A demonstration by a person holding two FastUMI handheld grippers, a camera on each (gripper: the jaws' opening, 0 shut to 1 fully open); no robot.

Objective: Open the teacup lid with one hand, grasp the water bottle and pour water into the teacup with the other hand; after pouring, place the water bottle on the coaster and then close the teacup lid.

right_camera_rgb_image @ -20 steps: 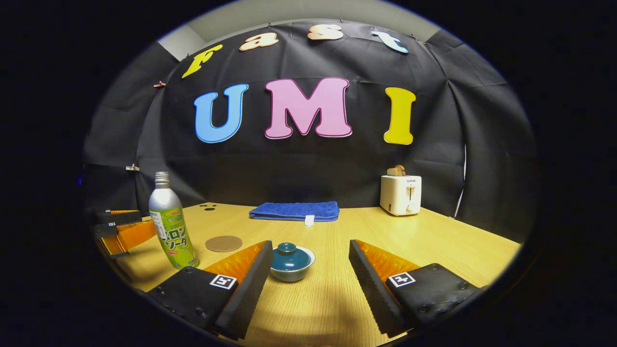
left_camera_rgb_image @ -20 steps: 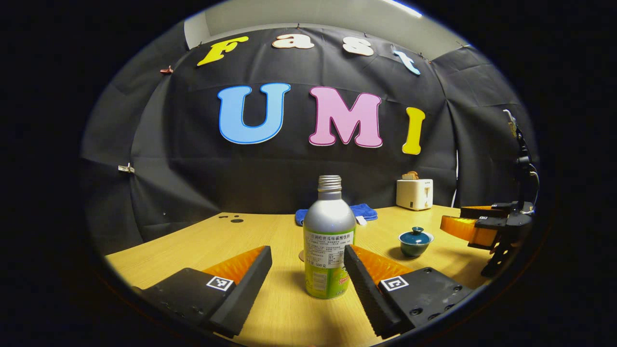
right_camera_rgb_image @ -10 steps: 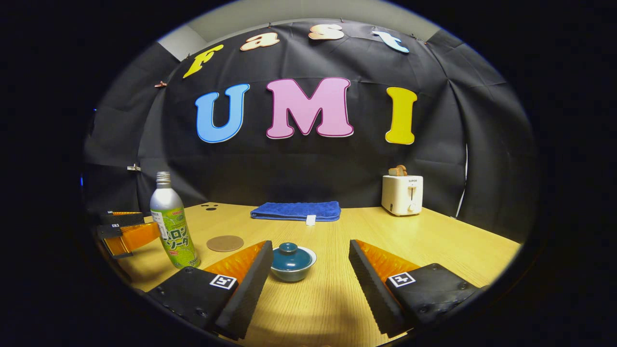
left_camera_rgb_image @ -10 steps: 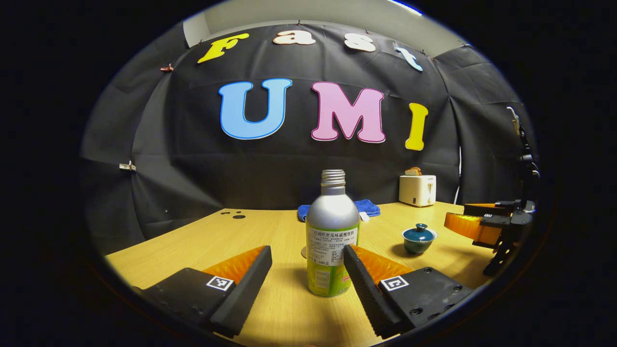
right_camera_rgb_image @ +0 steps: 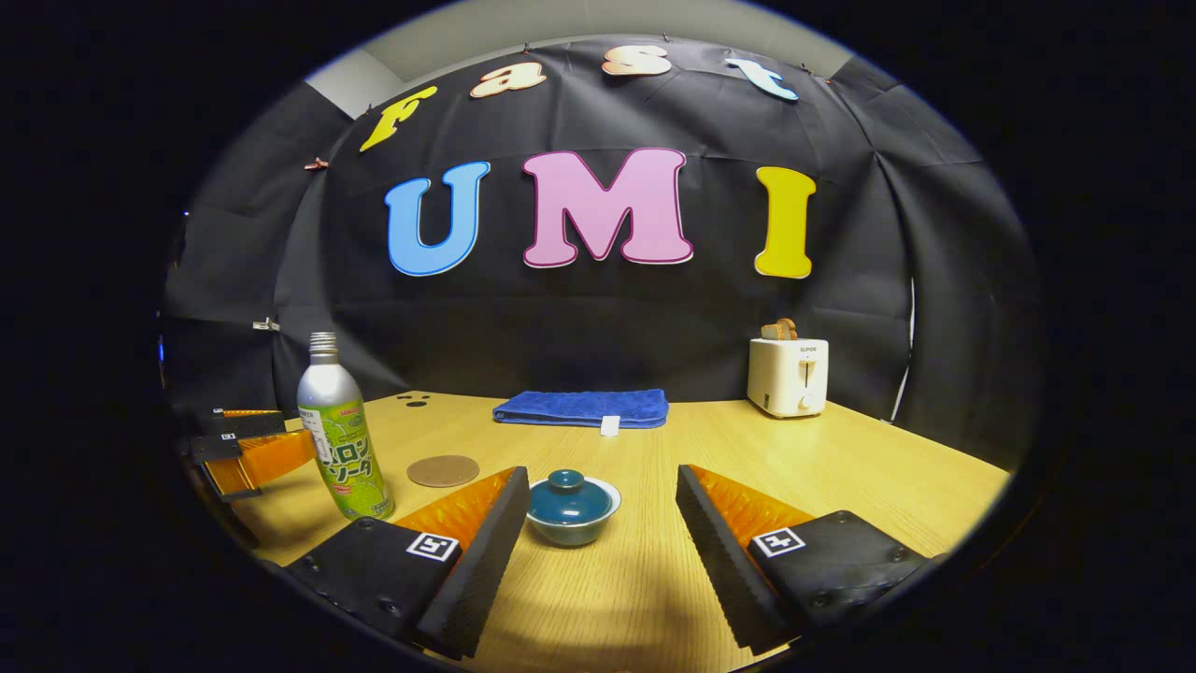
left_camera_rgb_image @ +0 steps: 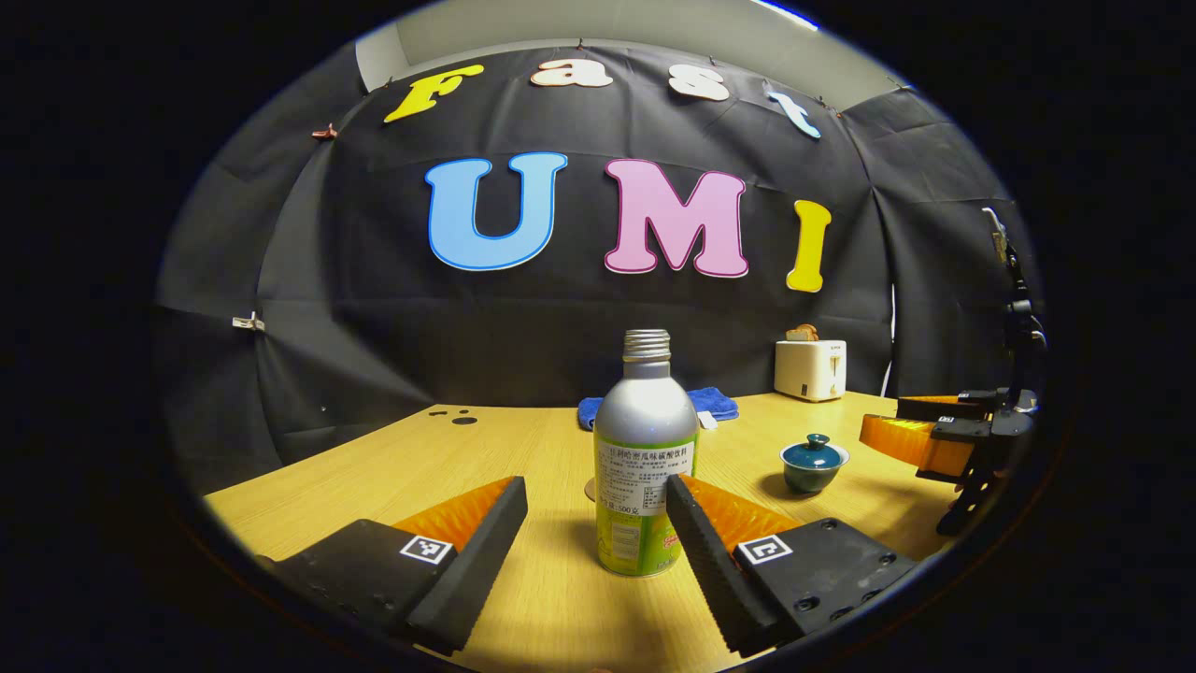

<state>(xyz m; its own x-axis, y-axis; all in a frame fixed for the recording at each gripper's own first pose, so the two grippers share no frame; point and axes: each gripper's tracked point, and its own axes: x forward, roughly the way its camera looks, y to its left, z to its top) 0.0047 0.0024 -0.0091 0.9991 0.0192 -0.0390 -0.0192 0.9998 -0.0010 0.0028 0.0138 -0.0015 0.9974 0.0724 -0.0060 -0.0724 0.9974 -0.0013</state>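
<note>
Approach step: both hand-held grippers gape apart, left flanking the water bottle, right before the lidded teacup; next, clamp each.

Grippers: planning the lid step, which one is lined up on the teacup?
The right gripper: the teacup sits ahead between its open fingers; the left gripper faces the bottle.

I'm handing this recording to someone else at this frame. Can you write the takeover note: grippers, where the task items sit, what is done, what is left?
Left gripper: open, fingers on either side of the water bottle, no grip yet.
Right gripper: open, holding nothing, aimed at the teacup, short of it.
The bottle stands upright on the table, cap off. The lid is on the teacup. The coaster lies bare beside the bottle.
Done: nothing yet.
Left: lift the lid, grasp the bottle, pour, set the bottle on the coaster, close the lid.
</note>
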